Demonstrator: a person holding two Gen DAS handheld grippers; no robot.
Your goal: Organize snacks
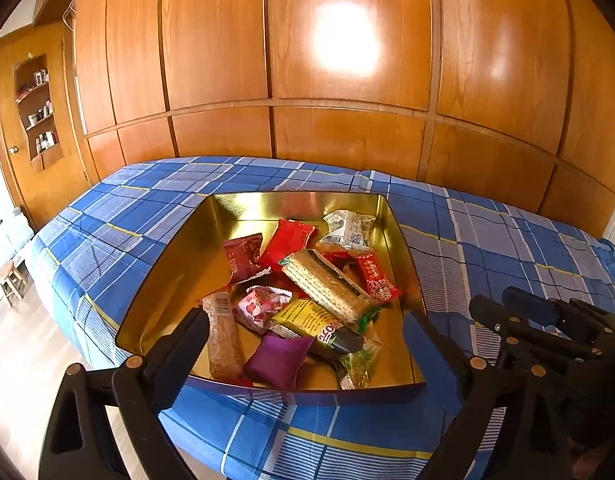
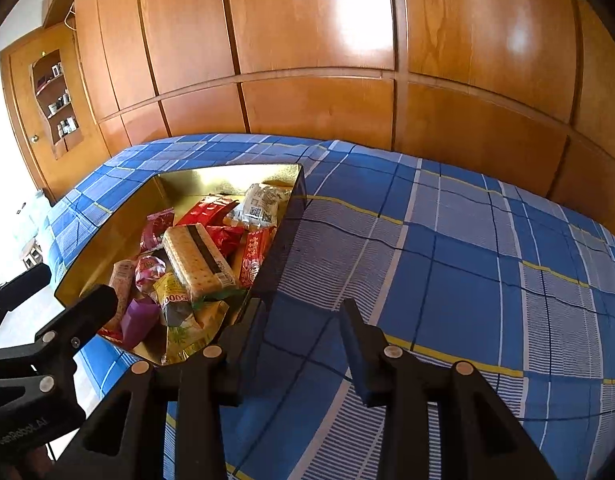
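Observation:
An open gold tin (image 1: 267,208) lies on the bed, holding several wrapped snacks. Among them are a long cracker pack (image 1: 327,284), a red packet (image 1: 289,240), a purple packet (image 1: 277,360) and a brown bar (image 1: 223,336). My left gripper (image 1: 305,324) hangs over the tin's near edge, wide open, its fingers astride the pile and touching nothing. My right gripper (image 2: 303,314) is open with a narrower gap and nothing in it. It is over the sheet just right of the tin (image 2: 211,178), its left finger (image 2: 247,332) by the tin's near right corner.
The bed (image 2: 467,260) has a blue plaid sheet and stretches far to the right. Wooden wardrobe panels (image 1: 347,60) rise behind it. At far left are a door with shelves (image 1: 31,120), a small wooden stool (image 1: 11,284) and pale floor.

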